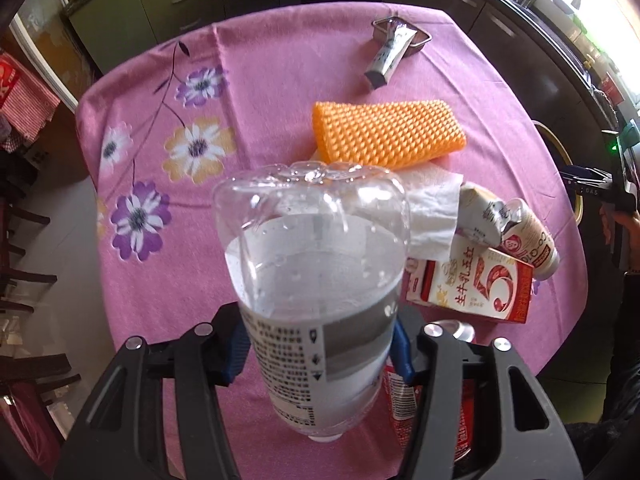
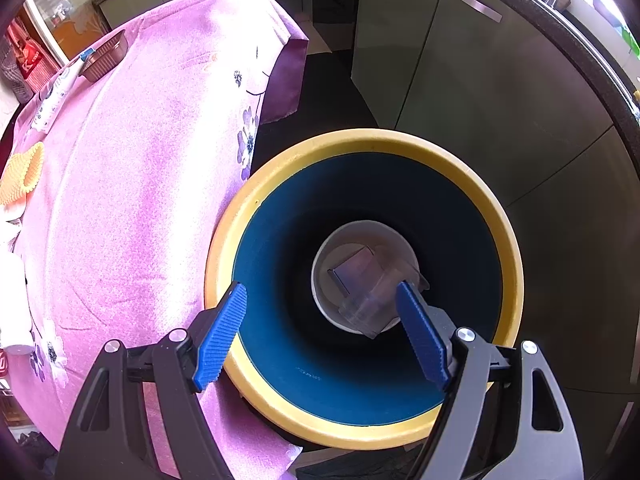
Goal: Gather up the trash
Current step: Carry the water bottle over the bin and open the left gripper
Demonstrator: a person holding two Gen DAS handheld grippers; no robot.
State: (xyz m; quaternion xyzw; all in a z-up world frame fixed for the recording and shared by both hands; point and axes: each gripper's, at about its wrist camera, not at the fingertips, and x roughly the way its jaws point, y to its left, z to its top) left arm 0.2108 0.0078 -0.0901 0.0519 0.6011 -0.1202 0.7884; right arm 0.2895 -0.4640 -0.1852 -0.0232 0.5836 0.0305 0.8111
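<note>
The left claw (image 1: 318, 350) is gripping a clear plastic bottle (image 1: 316, 288) at its labelled midsection, blue pads pressing both sides, base pointing away from the claw and the cap end nearest the camera; the bottle is hanging clear of the pink-clothed surface (image 1: 260, 80); beyond and to the right of this claw are lying an orange sponge (image 1: 388, 136), a crumpled tissue (image 1: 434, 212), a milk carton (image 1: 476, 284) and, just beneath it, a red can (image 1: 404, 404). The right claw (image 2: 320, 332) is hovering wide apart and empty over the yellow-rimmed bin (image 2: 496, 220), where a cup-like item is already lying. The step in hand is judged to be carrying; next, the bottle needs moving over the bin mouth and releasing.
</note>
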